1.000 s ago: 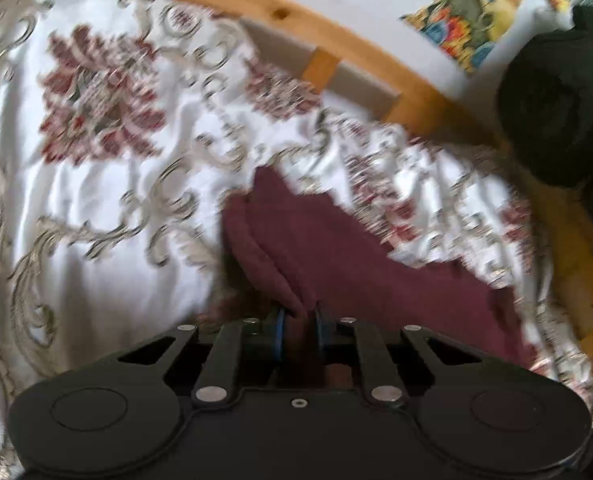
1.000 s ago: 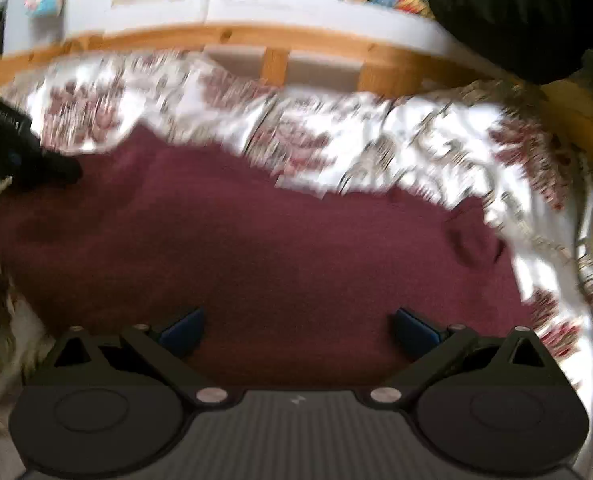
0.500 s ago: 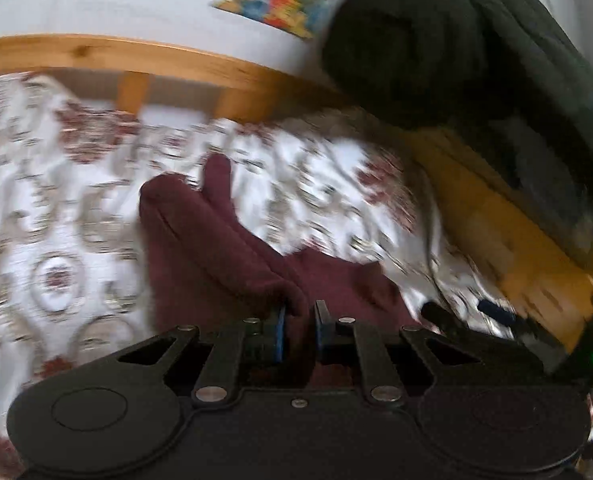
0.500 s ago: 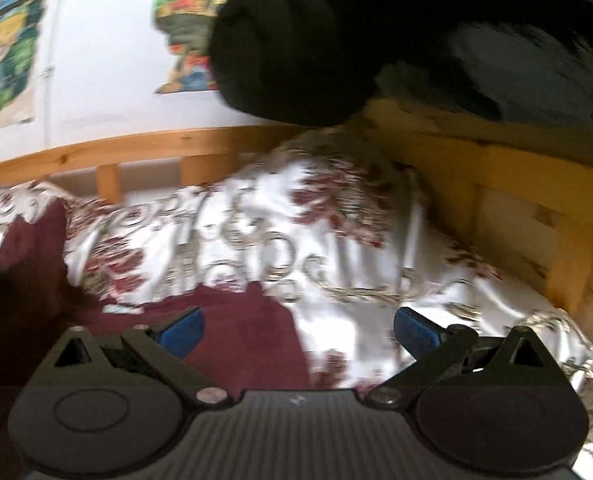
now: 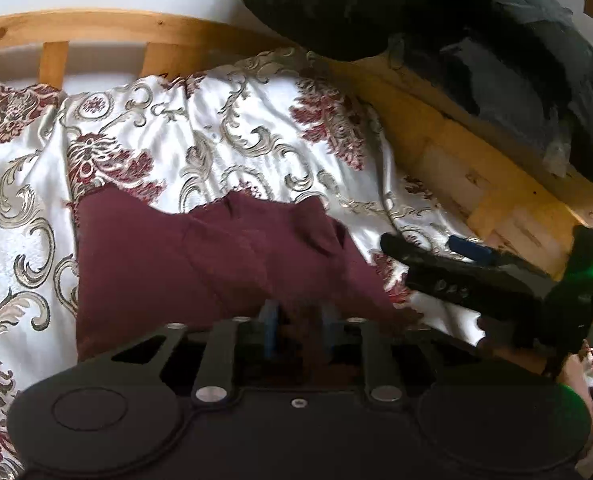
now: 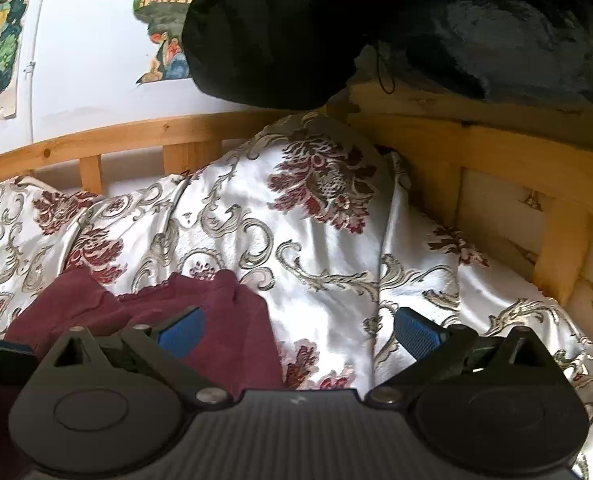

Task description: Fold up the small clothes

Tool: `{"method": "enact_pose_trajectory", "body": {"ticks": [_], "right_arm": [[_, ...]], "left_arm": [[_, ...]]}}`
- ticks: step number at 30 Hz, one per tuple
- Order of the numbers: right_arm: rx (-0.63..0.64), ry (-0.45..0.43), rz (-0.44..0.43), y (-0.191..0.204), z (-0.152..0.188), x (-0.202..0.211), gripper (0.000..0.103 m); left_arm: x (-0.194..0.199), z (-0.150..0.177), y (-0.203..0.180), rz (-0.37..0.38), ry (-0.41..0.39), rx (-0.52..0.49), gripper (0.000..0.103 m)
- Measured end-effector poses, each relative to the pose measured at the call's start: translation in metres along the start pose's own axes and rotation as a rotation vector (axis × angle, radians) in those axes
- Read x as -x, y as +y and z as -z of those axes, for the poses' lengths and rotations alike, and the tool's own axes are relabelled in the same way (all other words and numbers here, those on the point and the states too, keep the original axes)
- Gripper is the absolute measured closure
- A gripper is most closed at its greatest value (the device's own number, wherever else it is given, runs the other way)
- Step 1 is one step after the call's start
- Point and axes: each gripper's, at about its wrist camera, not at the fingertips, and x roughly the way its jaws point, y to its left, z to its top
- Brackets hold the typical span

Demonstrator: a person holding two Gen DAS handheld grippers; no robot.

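Left wrist: maroon garment [image 5: 216, 264] now folded flat

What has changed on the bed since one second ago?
The left gripper carried one end of the maroon garment over toward the right gripper, folding it shorter; its jaws are now opening, cloth between them. The right gripper stayed open and empty; the bedspread is unchanged.

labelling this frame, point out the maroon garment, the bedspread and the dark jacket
maroon garment [image 5: 200, 264], left wrist view, flat middle of the cloth
bedspread [image 6: 328, 240], right wrist view, raised satin fold
dark jacket [image 6: 264, 32], right wrist view, rounded black bulge
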Motion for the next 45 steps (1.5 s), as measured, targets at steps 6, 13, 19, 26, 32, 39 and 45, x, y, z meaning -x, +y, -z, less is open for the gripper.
{"method": "enact_pose_trajectory", "body": {"ticks": [6, 13, 19, 26, 32, 39, 45], "right_arm": [[0.002, 0.014, -0.005, 0.001, 0.000, -0.002, 0.000], [-0.020, 0.017, -0.088, 0.008, 0.003, -0.003, 0.000], [-0.031, -0.011, -0.236, 0.028, -0.002, 0.003, 0.000], [-0.247, 0.194, -0.565, 0.045, 0.004, -0.028, 0.000], [-0.375, 0.272, -0.610, 0.054, 0.005, -0.058, 0.000], [-0.392, 0.217, -0.587, 0.055, 0.017, -0.062, 0.023], [-0.391, 0.177, -0.575, 0.046, 0.013, -0.061, 0.078]], "left_arm": [[0.028, 0.000, -0.001, 0.112, -0.136, -0.013, 0.018], [0.068, 0.007, 0.013, 0.041, -0.238, -0.006, 0.001], [0.083, 0.032, 0.034, -0.053, -0.158, 0.035, 0.001], [0.065, 0.051, 0.034, -0.156, -0.029, -0.051, 0.001], [0.053, 0.058, 0.026, -0.239, 0.007, -0.151, 0.012], [0.052, 0.058, 0.020, -0.276, 0.004, -0.232, 0.047], [0.049, 0.058, 0.012, -0.233, 0.010, -0.265, 0.063]]}}
